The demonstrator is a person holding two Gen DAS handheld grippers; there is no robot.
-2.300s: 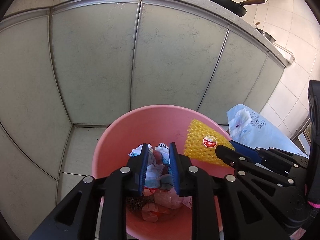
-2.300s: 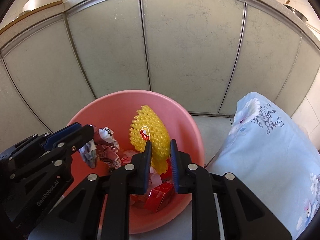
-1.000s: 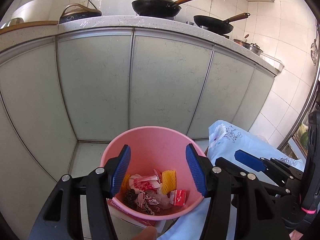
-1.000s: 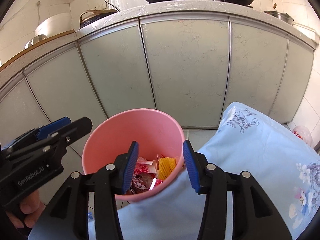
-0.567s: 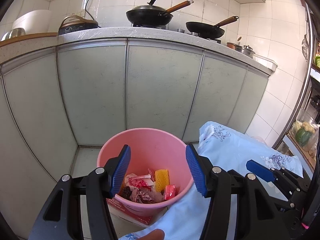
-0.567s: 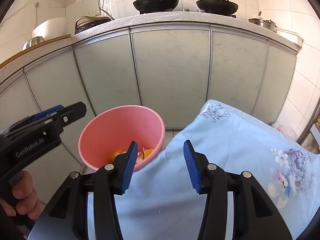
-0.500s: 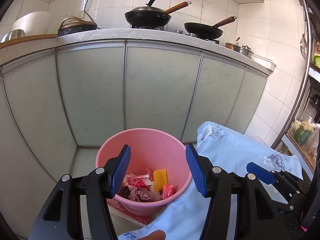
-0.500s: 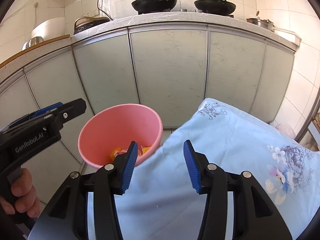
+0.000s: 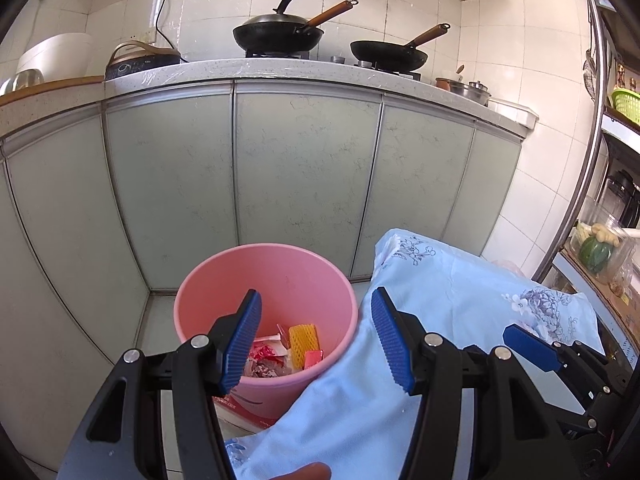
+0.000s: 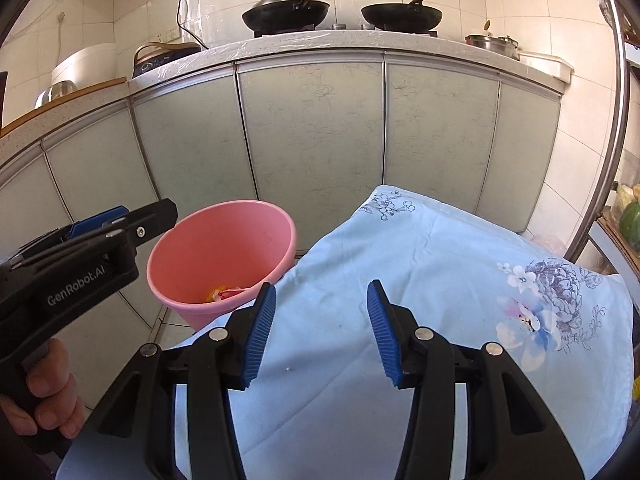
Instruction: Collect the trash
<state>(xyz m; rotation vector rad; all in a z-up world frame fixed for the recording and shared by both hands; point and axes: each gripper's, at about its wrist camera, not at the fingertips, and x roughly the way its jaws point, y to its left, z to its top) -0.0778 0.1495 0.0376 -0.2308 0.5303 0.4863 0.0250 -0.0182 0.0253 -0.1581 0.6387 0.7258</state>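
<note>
The left hand-held gripper (image 9: 316, 338) points forward and downward, tilted toward the pink bin (image 9: 208, 280). Its blue pads (image 9: 242, 344) are spread wide with nothing between them. The bin stands on the floor just ahead of and below this gripper, at the foot of the cabinet doors (image 9: 304, 176). Trash lies at the bottom of the bin: a yellow foam net (image 9: 303, 338), a small red packet (image 9: 313, 357) and crumpled wrappers (image 9: 262, 356).

The right hand-held gripper (image 10: 320, 334) also points forward and downward, level across its two fingers. Its pads (image 10: 382, 334) stand apart, gripping nothing. It hovers over the table, which is covered by a light blue flowered cloth (image 10: 440, 272). From this gripper the bin sits ahead and to the left, beyond the cloth's edge.

In the right wrist view the left gripper's body enters from the left, beside the bin, held in a hand (image 10: 54, 398) with fingers curled around the grip. In the left wrist view the right gripper appears at the lower right, above the cloth.

Two pans (image 9: 278, 34) sit on the counter (image 9: 280, 70) well beyond both grippers.
</note>
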